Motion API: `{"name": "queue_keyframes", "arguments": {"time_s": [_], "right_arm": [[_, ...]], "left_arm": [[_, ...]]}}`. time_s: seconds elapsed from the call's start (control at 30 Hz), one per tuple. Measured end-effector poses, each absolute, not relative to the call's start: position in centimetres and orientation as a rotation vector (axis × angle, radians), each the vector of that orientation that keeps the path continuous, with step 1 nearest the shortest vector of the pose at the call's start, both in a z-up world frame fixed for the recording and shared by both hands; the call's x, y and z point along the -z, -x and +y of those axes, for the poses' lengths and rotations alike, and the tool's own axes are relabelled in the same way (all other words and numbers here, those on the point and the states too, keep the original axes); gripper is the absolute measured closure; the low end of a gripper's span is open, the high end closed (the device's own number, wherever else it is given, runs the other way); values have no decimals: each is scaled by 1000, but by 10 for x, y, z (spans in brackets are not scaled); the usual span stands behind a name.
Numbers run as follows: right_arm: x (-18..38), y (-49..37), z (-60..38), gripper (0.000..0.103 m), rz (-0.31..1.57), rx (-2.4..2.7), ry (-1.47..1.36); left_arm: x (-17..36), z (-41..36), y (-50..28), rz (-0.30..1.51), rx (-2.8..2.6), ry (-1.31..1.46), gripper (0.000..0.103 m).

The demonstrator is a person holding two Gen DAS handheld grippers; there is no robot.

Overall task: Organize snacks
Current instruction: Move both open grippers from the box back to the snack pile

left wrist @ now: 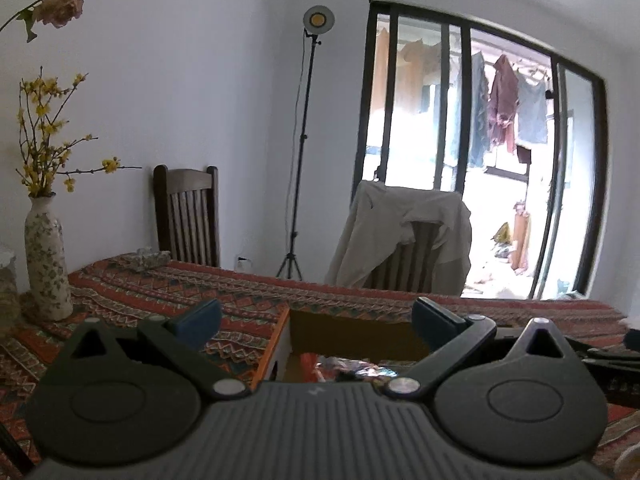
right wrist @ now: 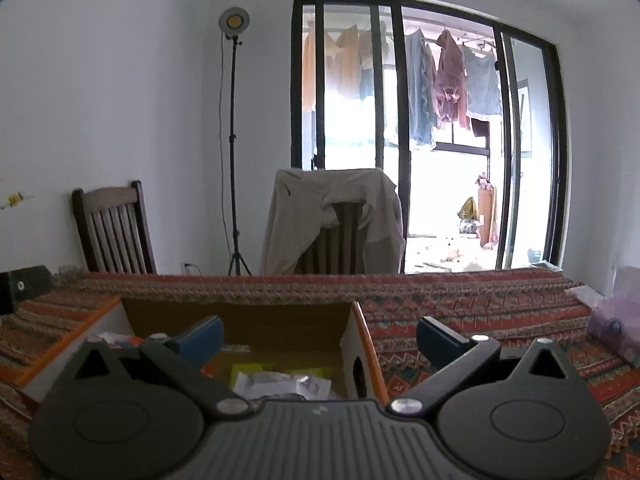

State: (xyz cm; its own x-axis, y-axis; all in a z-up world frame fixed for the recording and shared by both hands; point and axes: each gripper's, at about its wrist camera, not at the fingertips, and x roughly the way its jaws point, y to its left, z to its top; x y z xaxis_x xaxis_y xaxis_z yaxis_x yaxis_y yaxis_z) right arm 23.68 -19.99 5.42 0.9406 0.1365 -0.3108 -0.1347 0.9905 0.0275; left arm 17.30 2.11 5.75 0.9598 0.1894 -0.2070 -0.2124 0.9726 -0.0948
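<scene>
An open cardboard box (right wrist: pixel 248 316) with orange-edged flaps stands on the patterned tablecloth, and snack packets (right wrist: pixel 280 384) lie inside it, white, silver and yellow-green. My right gripper (right wrist: pixel 318 338) hovers open over the box's right wall with nothing between its blue pads. In the left wrist view the same box (left wrist: pixel 352 332) lies straight ahead, with red and shiny wrappers (left wrist: pixel 340 370) showing inside. My left gripper (left wrist: pixel 316 322) is open above the box's left side, and it holds nothing.
A floral vase (left wrist: pixel 44 256) with yellow twigs stands at the table's left. A patterned tissue box (left wrist: pixel 146 260) sits at the far edge. Two wooden chairs (right wrist: pixel 112 228), one draped with cloth (right wrist: pixel 332 220), stand behind the table. A translucent bag (right wrist: pixel 616 320) lies at right.
</scene>
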Motion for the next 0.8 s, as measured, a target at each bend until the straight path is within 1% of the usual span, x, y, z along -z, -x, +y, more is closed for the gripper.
{"name": "queue_keyframes", "arguments": {"time_s": [0.13, 0.33, 0.57, 0.8], "right_arm": [[-62, -224, -203, 0, 314, -149, -3], [-59, -203, -210, 0, 342, -165, 5], [-37, -178, -216, 0, 416, -189, 13], [-17, -155, -218, 0, 480, -192, 30]], "left_arm": [[-61, 22, -159, 213, -187, 103, 0], [-49, 29, -136, 259, -144, 81, 0], [-25, 36, -107, 286, -117, 32, 0], [2, 47, -85, 331, -107, 60, 0]]}}
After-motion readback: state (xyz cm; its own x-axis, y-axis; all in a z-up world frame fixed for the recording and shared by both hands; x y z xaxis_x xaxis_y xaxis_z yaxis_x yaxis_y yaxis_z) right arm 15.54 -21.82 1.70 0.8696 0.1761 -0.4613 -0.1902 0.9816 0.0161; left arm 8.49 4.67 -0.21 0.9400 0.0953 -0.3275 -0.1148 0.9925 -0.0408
